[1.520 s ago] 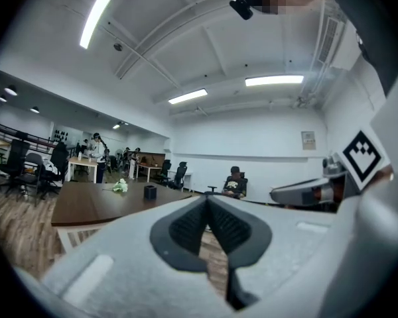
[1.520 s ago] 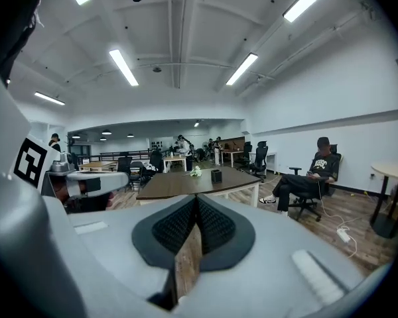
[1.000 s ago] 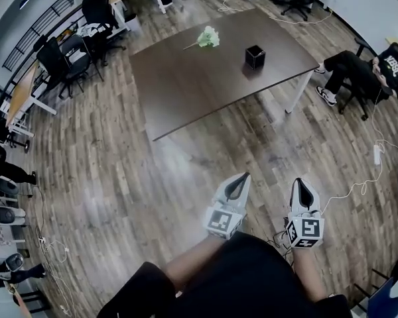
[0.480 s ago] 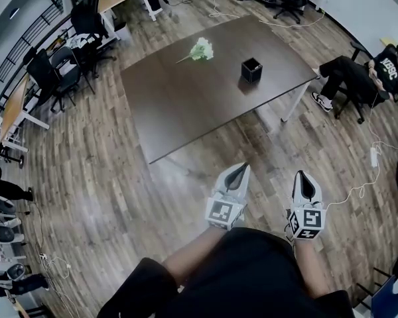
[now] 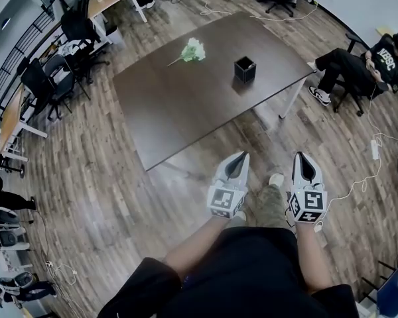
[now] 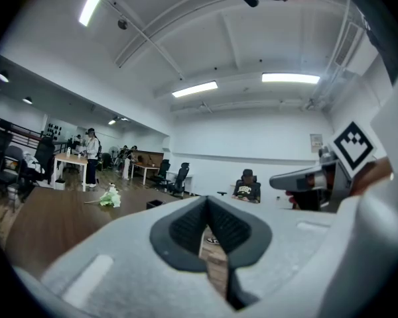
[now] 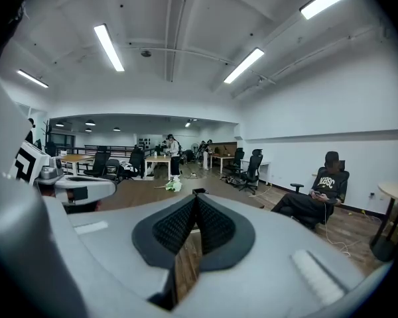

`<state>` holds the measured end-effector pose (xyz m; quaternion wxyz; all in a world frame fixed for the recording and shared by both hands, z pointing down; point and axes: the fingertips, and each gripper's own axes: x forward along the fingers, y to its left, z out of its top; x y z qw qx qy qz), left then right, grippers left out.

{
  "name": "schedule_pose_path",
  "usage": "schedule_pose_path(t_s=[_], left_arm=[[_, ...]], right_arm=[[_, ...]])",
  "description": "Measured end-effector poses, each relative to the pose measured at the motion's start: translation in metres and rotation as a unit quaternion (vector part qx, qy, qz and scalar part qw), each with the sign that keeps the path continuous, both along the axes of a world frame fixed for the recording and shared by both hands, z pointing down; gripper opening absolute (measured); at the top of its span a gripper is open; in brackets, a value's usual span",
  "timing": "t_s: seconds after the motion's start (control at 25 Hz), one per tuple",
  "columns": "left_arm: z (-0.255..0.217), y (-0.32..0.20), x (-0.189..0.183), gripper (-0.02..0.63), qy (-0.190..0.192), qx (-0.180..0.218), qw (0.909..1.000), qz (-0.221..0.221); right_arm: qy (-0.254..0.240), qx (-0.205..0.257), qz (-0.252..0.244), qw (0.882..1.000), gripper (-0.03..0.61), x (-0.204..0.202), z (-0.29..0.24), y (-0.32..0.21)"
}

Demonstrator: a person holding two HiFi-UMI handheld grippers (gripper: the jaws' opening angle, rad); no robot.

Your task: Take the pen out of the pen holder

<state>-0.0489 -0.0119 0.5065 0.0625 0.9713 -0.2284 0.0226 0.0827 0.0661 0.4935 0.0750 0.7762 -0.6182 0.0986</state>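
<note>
Left gripper (image 5: 241, 158) and right gripper (image 5: 300, 158) are clenched on nothing. The pen holder (image 5: 245, 69) stands well ahead on the table (image 5: 186, 105), its pen too small to see.

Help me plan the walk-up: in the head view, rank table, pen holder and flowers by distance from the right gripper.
From the right gripper:
1. Table, near edge ahead.
2. Pen holder, table's right part.
3. Flowers, far side, leftward.
</note>
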Motion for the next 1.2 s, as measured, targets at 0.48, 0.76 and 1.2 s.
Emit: schedule_pose_path(t_s=[0.48, 0.76, 1.2], left_arm=[[0.011, -0.079, 0.092, 0.003, -0.020, 0.014, 0.9995, -0.018], [0.020, -0.157, 0.175, 0.003, -0.039, 0.000, 0.9985, -0.039], [0.042, -0.275, 0.289, 0.003, -0.060, -0.018, 0.9939, -0.090]], right_arm=[[-0.038, -0.006, -0.025, 0.999, 0.002, 0.083, 0.029, -0.098], [-0.058, -0.026, -0.062, 0.996, 0.002, 0.164, 0.043, -0.186], [-0.063, -0.072, -0.150, 0.984, 0.002, 0.263, 0.086, -0.323]])
